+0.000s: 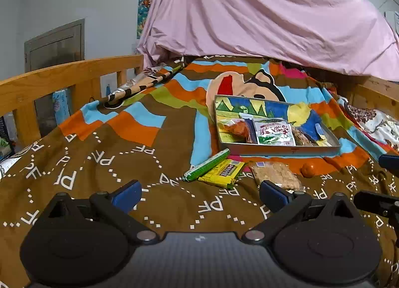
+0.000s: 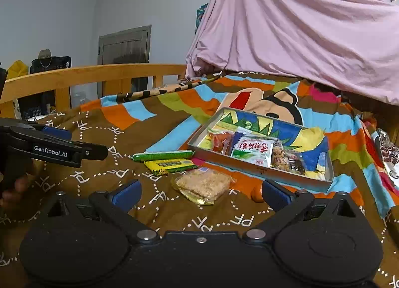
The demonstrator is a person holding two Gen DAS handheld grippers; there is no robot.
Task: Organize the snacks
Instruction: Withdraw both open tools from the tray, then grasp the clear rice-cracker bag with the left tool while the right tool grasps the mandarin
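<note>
A shallow metal tray [image 1: 279, 149] [image 2: 239, 163] lies on the bed and holds several snack packets, among them a white and green packet [image 1: 274, 133] [image 2: 254, 152]. In front of it lie a green stick snack [image 1: 207, 164] [image 2: 163, 155], a yellow bar [image 1: 223, 170] [image 2: 172, 165], a clear-wrapped brown cracker pack [image 1: 276, 174] [image 2: 204, 184] and a small orange fruit [image 1: 308, 170]. My left gripper [image 1: 199, 195] is open just short of the loose snacks. My right gripper [image 2: 202, 194] is open with the cracker pack between its fingertips, untouched.
A patterned brown and multicoloured blanket [image 1: 124, 163] covers the bed. A wooden rail [image 1: 62, 81] [image 2: 99, 73] runs along the left. A pink sheet [image 1: 261, 13] [image 2: 299, 26] hangs behind the tray. The left gripper's body [image 2: 49, 148] and a hand show at the right wrist view's left edge.
</note>
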